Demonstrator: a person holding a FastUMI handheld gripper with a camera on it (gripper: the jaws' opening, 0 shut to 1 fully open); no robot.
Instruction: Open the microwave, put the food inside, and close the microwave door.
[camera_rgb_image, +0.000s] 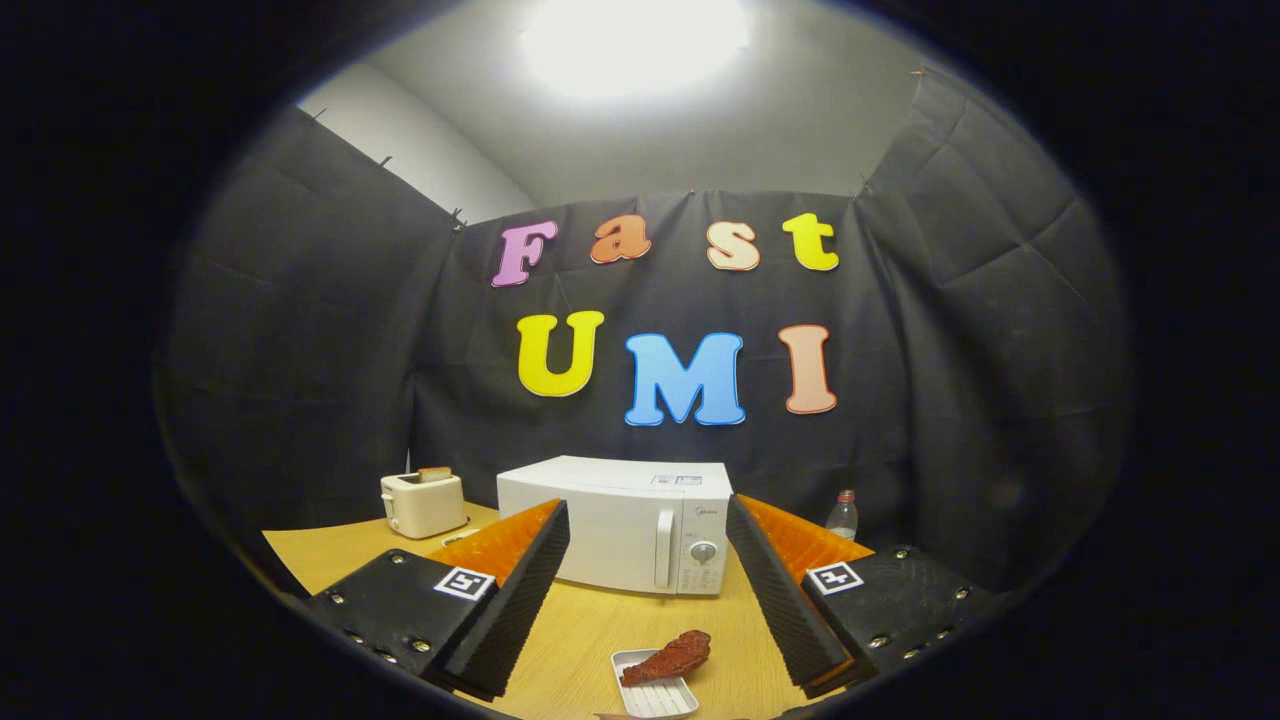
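the gripper (645, 590) is held above the near part of the wooden table (590, 640), aimed at the far wall. its jaws are spread wide and hold nothing; the left finger (520, 600) and the right finger (785, 600) stand well apart.

the microwave (625, 520) sits on the table beyond the fingers, seen in the gap between them. its door is closed. the vertical handle (664, 548) and the round dial (703, 551) are on the right part of its front.

the food (668, 657), a dark red piece, lies on a small white tray (655, 695) on the near table, between the fingers and nearer than the microwave. one end of the food overhangs the tray's far right rim.

a cream toaster (423, 503) with a slice in its slot stands left of the microwave. a clear bottle (842, 515) stands to the right, by the wall.
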